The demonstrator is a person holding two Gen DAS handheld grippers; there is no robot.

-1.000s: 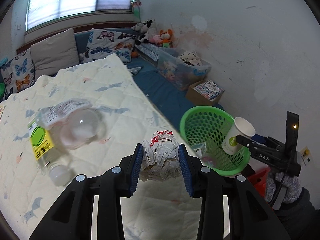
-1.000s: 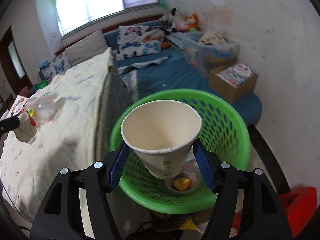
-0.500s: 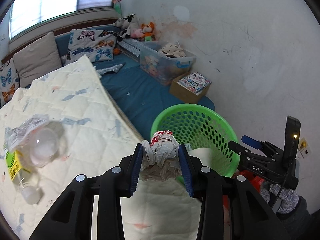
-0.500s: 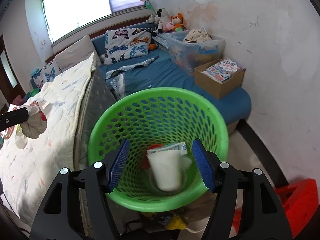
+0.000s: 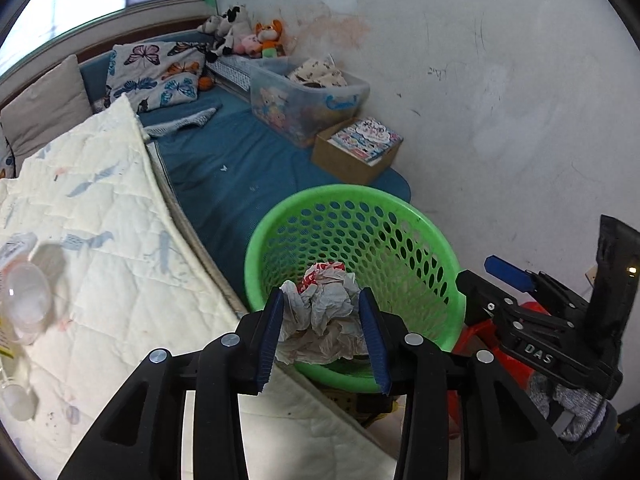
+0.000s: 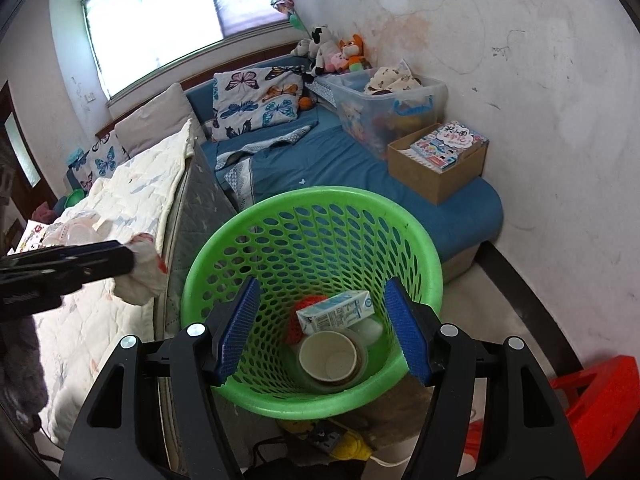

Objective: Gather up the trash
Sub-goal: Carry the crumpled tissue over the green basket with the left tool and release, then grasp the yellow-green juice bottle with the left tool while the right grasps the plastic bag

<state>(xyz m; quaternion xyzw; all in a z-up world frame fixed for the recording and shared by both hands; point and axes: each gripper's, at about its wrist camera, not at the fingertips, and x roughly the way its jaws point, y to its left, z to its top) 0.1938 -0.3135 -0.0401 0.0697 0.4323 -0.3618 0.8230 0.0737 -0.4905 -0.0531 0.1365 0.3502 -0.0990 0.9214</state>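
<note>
My left gripper [image 5: 321, 295] holds a crumpled white paper with red print [image 5: 324, 312] between its blue pads, and its jaws are opening slightly. The paper hangs over the near rim of the green mesh basket [image 5: 352, 196]. In the right wrist view the same paper [image 6: 142, 280] sits just left of the basket [image 6: 320, 196]. My right gripper [image 6: 322, 286] stands open and empty above the basket. Inside lie a paper cup [image 6: 328, 358], a small carton [image 6: 336, 312] and a red item [image 6: 296, 320].
A quilted bed cover [image 5: 100, 240] with a clear plastic bottle [image 5: 24, 304] lies to the left. Behind the basket are a blue mattress, a cardboard box [image 6: 436, 168] and a clear storage bin. A red stool [image 6: 596, 392] and a yellow power strip [image 6: 344, 440] sit on the floor.
My left gripper carried the crumpled paper rightward, from over the quilt to the basket's rim. The right gripper let go of the paper cup, which now lies in the basket.
</note>
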